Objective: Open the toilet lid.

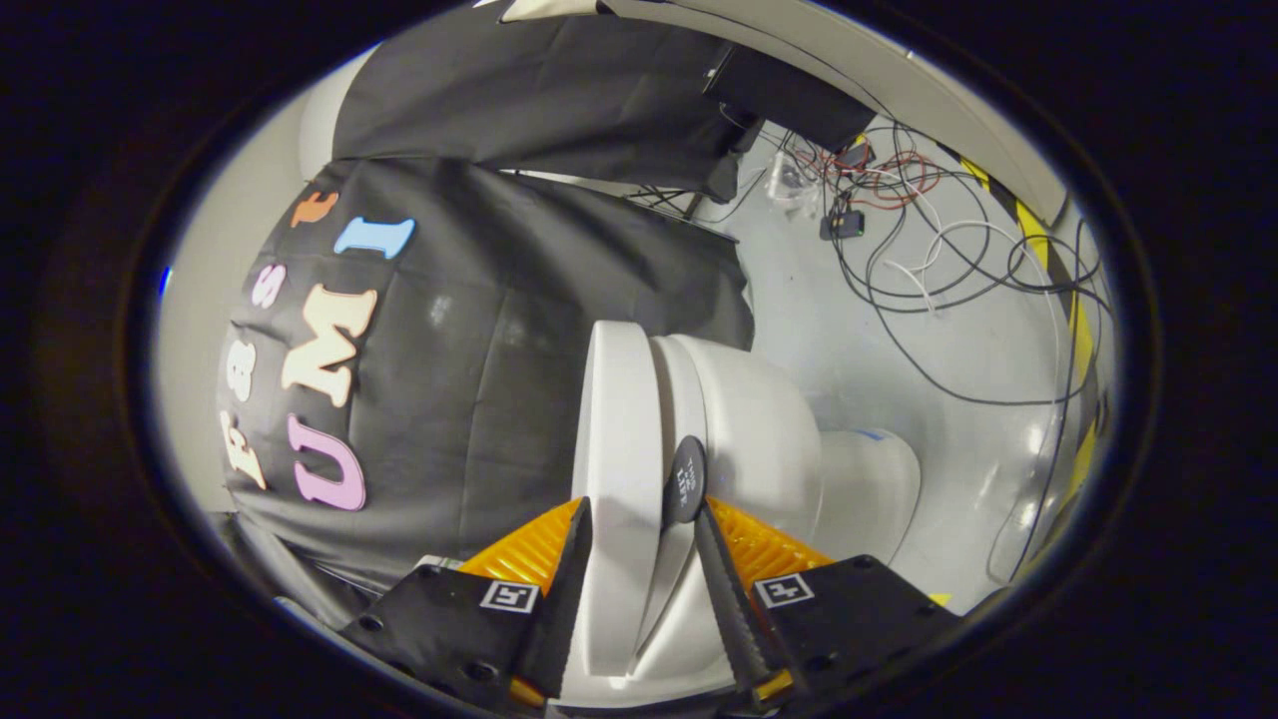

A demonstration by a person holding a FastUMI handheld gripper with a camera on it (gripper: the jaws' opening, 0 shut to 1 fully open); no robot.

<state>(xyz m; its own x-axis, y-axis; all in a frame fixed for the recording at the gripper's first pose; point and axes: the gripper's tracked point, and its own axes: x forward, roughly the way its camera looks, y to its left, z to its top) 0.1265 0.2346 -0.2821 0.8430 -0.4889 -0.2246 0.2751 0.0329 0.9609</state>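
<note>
The view is rolled on its side, with the floor to the right and the booth wall to the left. A white toilet [759, 429] stands just ahead of the fingers. Its lid [621, 419] is the flat white slab on the wall side, lying against the seat and bowl. My gripper [642, 507] straddles the lid's front edge. One finger [569, 569] lies on the lid's outer face, the other finger [724, 589] on its underside. Both press on it. A round dark tab [686, 479] sticks out at the rim by the second finger.
Black cloth [479, 379] hangs close behind the toilet. On the grey floor [899, 350] beyond the bowl lie several loose cables [929, 250] and small boxes. Yellow-black tape [1048, 260] marks the floor's far border.
</note>
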